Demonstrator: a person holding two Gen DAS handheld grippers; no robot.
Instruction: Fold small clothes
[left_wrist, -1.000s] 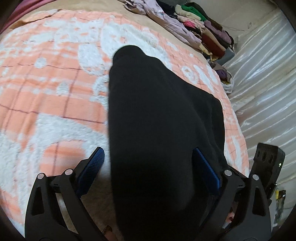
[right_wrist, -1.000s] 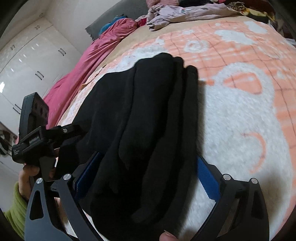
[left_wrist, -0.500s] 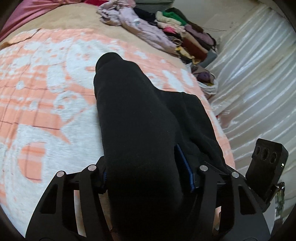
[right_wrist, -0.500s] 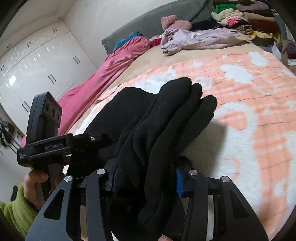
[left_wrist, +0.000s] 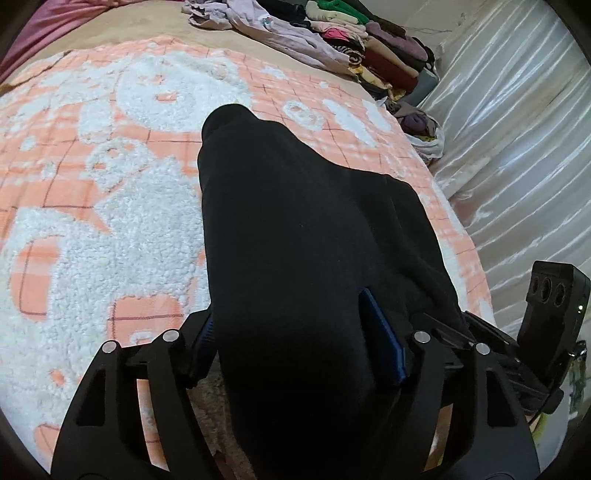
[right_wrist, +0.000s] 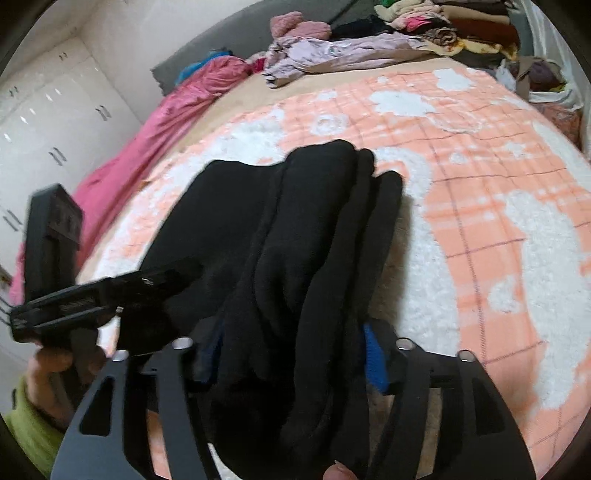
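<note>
A black garment (left_wrist: 295, 221), folded into a thick long bundle, lies on the orange-and-white fleece blanket (left_wrist: 110, 221) and runs back between my left gripper's (left_wrist: 295, 343) jaws. Both blue pads still touch its sides while the jaws are opening. In the right wrist view the same garment (right_wrist: 295, 221) shows several stacked folds. My right gripper (right_wrist: 291, 350) holds its near end the same way, its jaws also opening. The left gripper (right_wrist: 110, 291) appears there at the garment's left edge, held by a hand (right_wrist: 48, 365) in a green sleeve.
A pile of mixed clothes (left_wrist: 369, 48) and a lilac garment (right_wrist: 332, 51) lie at the far end of the bed. A pink duvet (right_wrist: 166, 122) runs along one side, with white wardrobe doors (right_wrist: 44, 110) behind it. Shiny white fabric (left_wrist: 517, 147) borders the other side.
Both grippers went from wide open around the garment to clamped on it, then eased a little wider. Both drew back and rose slightly, so more of the bed shows.
</note>
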